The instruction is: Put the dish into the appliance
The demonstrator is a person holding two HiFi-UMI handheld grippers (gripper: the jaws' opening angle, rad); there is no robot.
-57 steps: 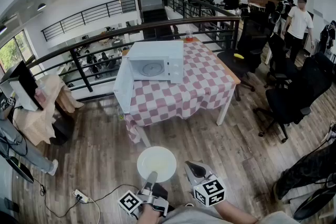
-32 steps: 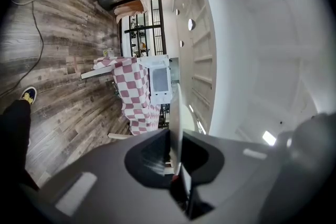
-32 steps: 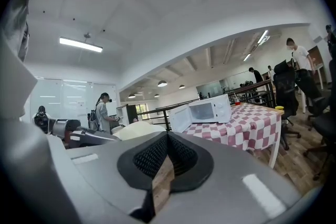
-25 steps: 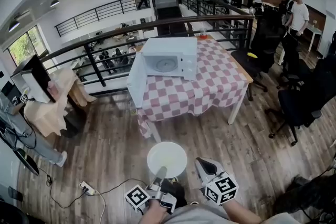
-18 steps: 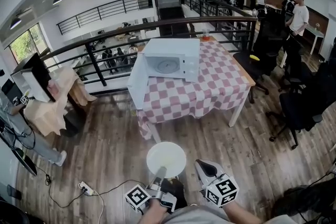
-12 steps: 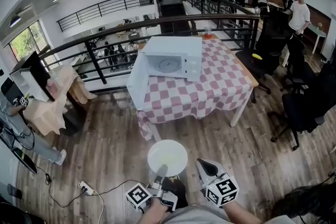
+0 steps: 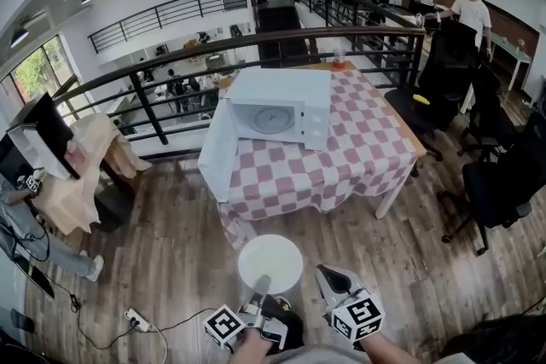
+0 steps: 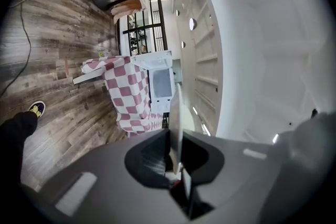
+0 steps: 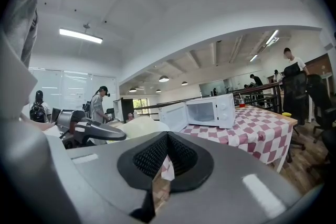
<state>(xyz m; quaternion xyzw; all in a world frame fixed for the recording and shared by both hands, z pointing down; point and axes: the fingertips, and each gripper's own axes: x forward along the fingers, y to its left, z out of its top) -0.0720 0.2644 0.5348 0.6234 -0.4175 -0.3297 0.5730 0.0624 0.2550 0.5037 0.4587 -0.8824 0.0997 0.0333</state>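
– Short of the worktop (image 7: 363, 151), where is the dish (image 7: 270, 262)?
– Over the floor (image 7: 162, 247), its rim clamped in the left gripper (image 7: 261, 282); right gripper (image 7: 329, 276) closed, empty; microwave (image 7: 277, 108) door open.

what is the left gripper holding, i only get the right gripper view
observer: The left gripper has its jaws shut on the rim of a white plate; its own view shows the rim edge-on between them.
operator: is the plate level
observer: In the head view it lies about flat, out in front of the person, short of the table.
operator: anything inside the microwave
observer: From the head view the microwave seems to hold only its round turntable.
operator: anything on the floor near me
observer: A power strip with its cable lies on the floor, left of the left gripper.
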